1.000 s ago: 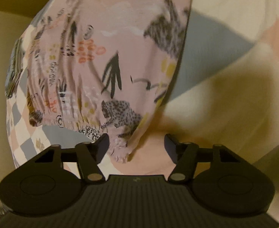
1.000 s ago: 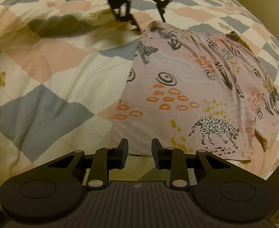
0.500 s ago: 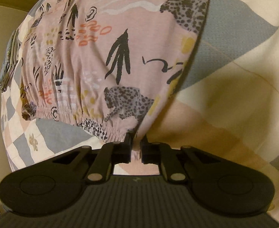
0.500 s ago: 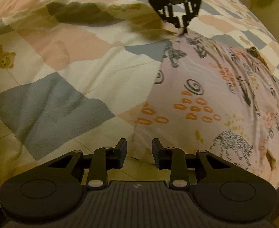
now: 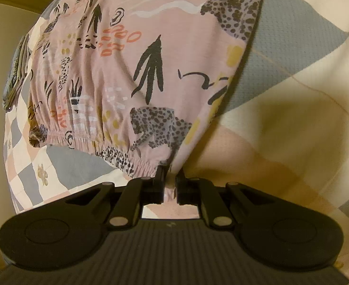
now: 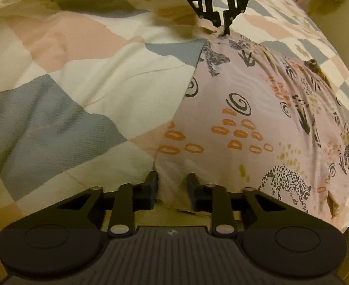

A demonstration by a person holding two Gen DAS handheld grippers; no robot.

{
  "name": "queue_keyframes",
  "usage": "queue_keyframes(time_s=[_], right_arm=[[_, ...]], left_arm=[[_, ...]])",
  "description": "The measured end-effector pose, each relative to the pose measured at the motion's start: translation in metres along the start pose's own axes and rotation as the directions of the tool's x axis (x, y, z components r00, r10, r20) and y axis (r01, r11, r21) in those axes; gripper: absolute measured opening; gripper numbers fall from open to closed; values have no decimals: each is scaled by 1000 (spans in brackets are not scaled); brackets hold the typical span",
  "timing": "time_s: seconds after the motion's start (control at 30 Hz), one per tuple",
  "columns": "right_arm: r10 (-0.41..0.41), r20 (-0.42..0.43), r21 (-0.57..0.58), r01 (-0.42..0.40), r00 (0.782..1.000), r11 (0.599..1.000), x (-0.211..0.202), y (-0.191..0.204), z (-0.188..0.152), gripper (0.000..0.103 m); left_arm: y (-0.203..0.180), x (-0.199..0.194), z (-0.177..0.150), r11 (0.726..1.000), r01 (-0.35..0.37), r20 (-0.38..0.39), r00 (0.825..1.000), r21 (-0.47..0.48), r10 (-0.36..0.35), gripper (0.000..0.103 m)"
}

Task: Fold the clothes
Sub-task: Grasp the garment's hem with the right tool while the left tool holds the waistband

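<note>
in the left wrist view the left gripper [image 5: 169, 182] now has its jaws drawn close on the corner of the printed garment [image 5: 150, 71], right where the gathered elastic waistband [image 5: 117, 152] ends. a second ago these jaws stood wide open with the corner loose between them; half a second ago they were already narrow, and now a small bunch of pink cloth shows in the gap between the fingertips [image 5: 160, 173]. so this corner is taken, i judge.

in the right wrist view the right gripper [image 6: 172, 185] has moved forward to the near corner of the same garment [image 6: 241, 118]. earlier its jaws were just short of the hem; now the cloth edge lies between them, with the left finger at the side seam. the jaws are only half open, and the fabric between them is not squeezed, so this corner is not yet held.

beyond the jaws the garment, which looks like pyjama trousers or shorts with leopards and orange rings, lies flat on the patchwork quilt [image 6: 67, 83]. at its far corner the left gripper [image 6: 222, 25] appears from the other side, pinching the cloth and lifting it into a small peak.

for the task this means one corner is secured and the second is ready; after the right jaws close, both corners on this side can probably be carried over for the fold.
</note>
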State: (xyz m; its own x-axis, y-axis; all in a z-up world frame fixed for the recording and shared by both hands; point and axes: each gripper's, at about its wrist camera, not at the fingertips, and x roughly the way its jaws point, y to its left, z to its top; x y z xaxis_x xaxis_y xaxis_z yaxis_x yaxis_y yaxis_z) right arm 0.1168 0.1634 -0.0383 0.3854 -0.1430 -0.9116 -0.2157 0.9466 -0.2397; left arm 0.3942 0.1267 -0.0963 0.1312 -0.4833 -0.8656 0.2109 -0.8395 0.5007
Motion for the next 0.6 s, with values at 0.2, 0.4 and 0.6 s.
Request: queue_keyframes(time_s=[0.2,0.4,0.6], right_arm=[[46,29,34,-47,999,998,-23,-15,3,0],[35,71,59,-40,997,997,-76,-45,6,0],[-18,115,96,6,993,995,-128,-92,13,0]], left_arm=[[5,-10,0,999,-6,-18,1000,-42,5,3],[24,-40,1,998,-37,-22,999,-55,36,3],[60,-79,5,996,-55,-22,998,-75,54,3]])
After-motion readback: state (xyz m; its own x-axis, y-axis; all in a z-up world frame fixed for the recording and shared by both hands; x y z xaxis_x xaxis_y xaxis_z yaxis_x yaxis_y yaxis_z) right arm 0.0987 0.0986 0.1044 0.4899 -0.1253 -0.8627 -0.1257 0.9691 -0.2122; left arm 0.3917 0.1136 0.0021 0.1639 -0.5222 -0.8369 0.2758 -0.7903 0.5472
